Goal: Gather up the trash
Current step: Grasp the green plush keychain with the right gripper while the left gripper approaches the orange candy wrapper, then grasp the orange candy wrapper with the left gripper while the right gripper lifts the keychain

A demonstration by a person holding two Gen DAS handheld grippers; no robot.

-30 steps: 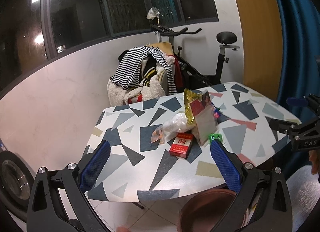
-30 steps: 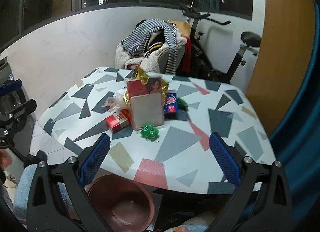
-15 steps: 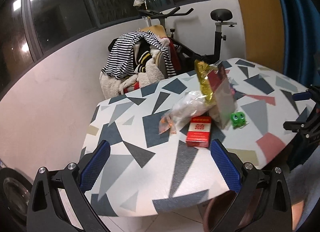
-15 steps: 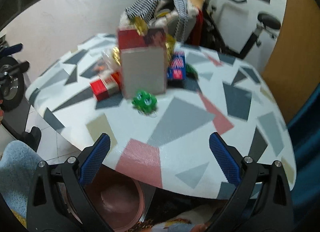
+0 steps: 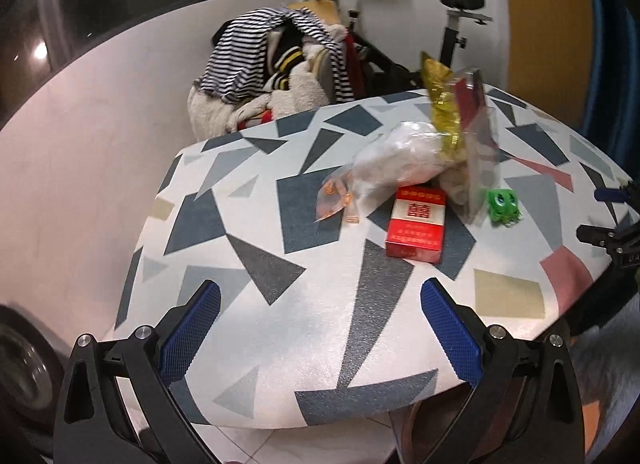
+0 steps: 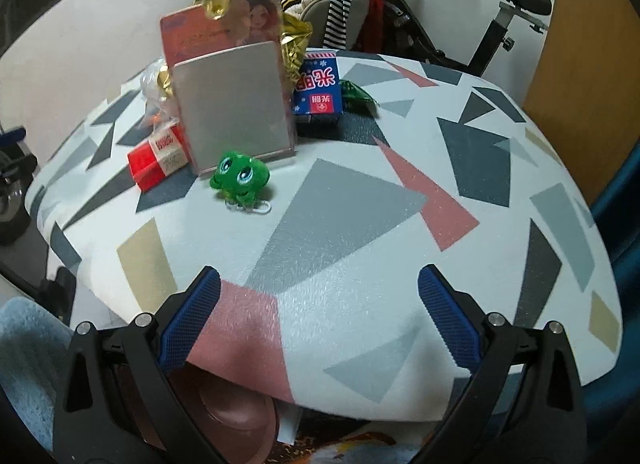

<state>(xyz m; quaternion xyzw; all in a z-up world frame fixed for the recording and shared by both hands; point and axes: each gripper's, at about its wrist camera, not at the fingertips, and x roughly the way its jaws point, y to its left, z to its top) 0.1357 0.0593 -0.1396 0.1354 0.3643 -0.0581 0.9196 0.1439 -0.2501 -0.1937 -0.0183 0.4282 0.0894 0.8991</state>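
While both sets of jaws stand spread wide with nothing between the pads, no piece of trash has been picked up yet, so the task looks barely begun. The left gripper hangs over the near edge of the table, its line of sight running toward the red pack, which lies flat a little way ahead and slightly right of centre. Just beyond the pack, touching or overlapping its far end, lies a clear bag, with an orange scrap at its left tip. Behind that rises gold foil beside an upright card stand.

The right gripper is likewise above the near rim of the table, further from the litter. Ahead and to its left sits a green toy, just in front of the stand, apart from it as far as I can tell. A blue carton lies behind the stand on the right, with a green wrapper next to it.

Below the table edge a brown bin shows, and I cannot tell whether anything is in it. Everything on the table remains to be gathered; I judge the red pack the likeliest first target for the left gripper.
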